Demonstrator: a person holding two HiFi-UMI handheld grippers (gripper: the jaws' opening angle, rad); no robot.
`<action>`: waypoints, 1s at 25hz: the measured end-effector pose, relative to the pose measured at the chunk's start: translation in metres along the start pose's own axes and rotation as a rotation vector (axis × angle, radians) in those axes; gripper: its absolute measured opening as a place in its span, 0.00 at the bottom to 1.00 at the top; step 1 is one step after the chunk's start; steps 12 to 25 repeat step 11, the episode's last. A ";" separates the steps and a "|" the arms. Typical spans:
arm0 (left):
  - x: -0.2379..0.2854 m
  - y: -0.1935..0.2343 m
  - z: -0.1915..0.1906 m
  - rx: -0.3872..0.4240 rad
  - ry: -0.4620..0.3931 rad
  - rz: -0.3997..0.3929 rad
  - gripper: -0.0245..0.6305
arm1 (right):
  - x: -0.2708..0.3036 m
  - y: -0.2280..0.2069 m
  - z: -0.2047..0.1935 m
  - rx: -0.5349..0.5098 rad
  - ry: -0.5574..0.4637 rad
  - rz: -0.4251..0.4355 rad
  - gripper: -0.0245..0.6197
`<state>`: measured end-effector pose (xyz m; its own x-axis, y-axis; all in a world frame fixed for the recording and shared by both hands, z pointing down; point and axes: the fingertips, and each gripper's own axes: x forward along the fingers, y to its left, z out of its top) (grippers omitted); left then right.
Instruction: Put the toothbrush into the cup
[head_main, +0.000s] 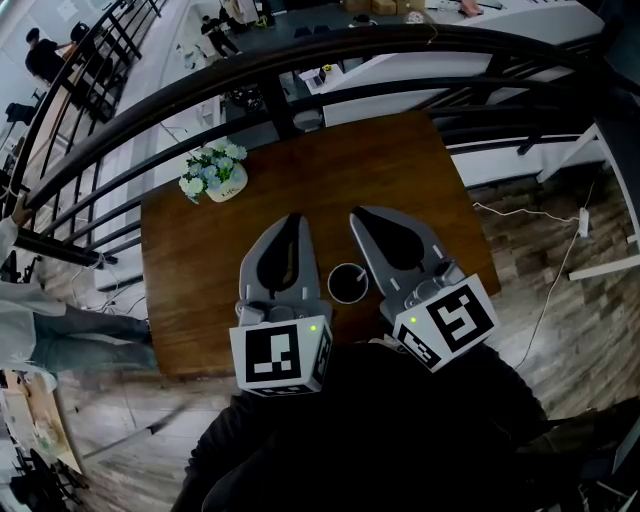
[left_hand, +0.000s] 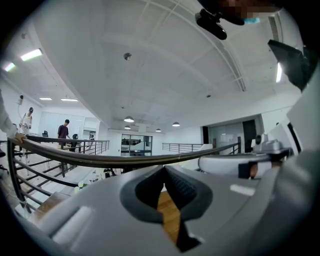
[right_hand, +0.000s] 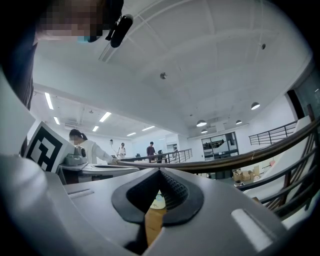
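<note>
A dark cup (head_main: 348, 283) with a pale rim stands on the brown wooden table (head_main: 200, 260), near its front edge. No toothbrush shows in any view. My left gripper (head_main: 294, 218) lies just left of the cup, and its jaws are shut with nothing between them. My right gripper (head_main: 357, 214) lies just right of the cup, also shut and empty. Both point away from me over the table, tips beyond the cup. In the left gripper view the left gripper (left_hand: 164, 170) has its pads meeting, and in the right gripper view the right gripper (right_hand: 160, 171) does too.
A white pot of pale flowers (head_main: 215, 172) stands at the table's far left corner. A dark curved railing (head_main: 300, 60) runs just beyond the far edge. A white cable (head_main: 545, 260) trails on the wooden floor to the right. People stand in the distance.
</note>
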<state>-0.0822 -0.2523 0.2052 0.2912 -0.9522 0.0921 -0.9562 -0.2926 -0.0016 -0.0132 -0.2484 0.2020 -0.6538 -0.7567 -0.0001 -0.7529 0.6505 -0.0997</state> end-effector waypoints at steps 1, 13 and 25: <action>0.001 0.000 -0.001 0.002 -0.001 0.001 0.05 | 0.000 -0.001 -0.001 0.002 0.001 0.000 0.04; 0.016 -0.007 -0.007 -0.007 0.027 0.001 0.05 | 0.002 -0.019 -0.002 0.017 -0.004 -0.002 0.04; 0.016 -0.007 -0.007 -0.007 0.027 0.001 0.05 | 0.002 -0.019 -0.002 0.017 -0.004 -0.002 0.04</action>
